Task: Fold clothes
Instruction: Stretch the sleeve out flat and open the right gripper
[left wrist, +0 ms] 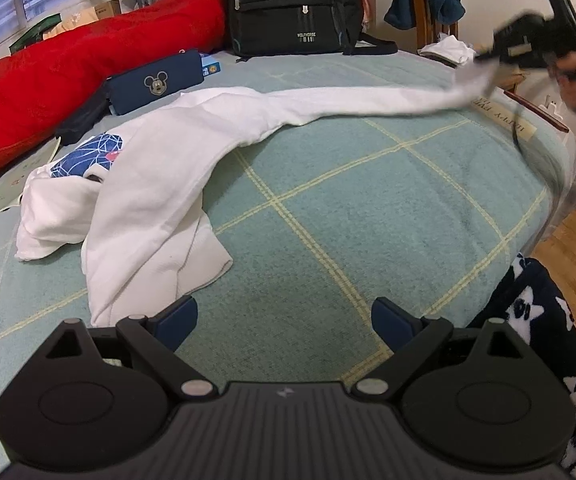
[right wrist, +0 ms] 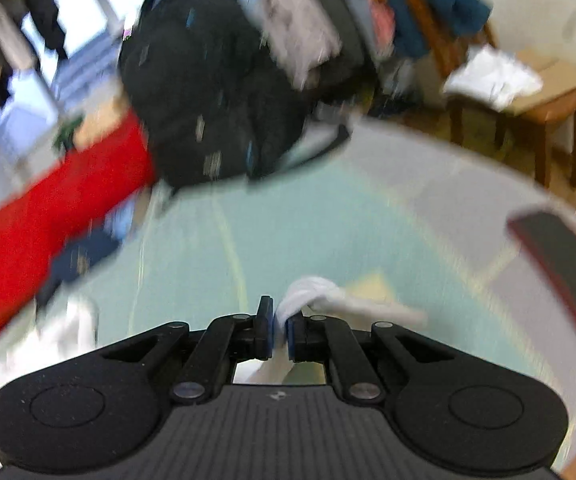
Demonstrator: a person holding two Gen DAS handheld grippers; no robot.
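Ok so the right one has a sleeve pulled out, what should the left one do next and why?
Probably bring the open left hand-held gripper to the white sweatshirt's crumpled near edge and pinch it. The right hand-held gripper already holds the stretched sleeve, while the body lies bunched on the bed.

A bed (left wrist: 348,200) covered in a pale green blanket (left wrist: 408,240) with thin yellow check lines carries a crumpled white shirt (left wrist: 160,184), one sleeve stretched toward the far right edge. A black backpack (left wrist: 288,4) stands at the far side. A long red cushion (left wrist: 68,76) runs along the left edge, with a dark blue case (left wrist: 156,84) bearing a cartoon mouse face beside it. A phone (right wrist: 564,272) lies near the right edge.
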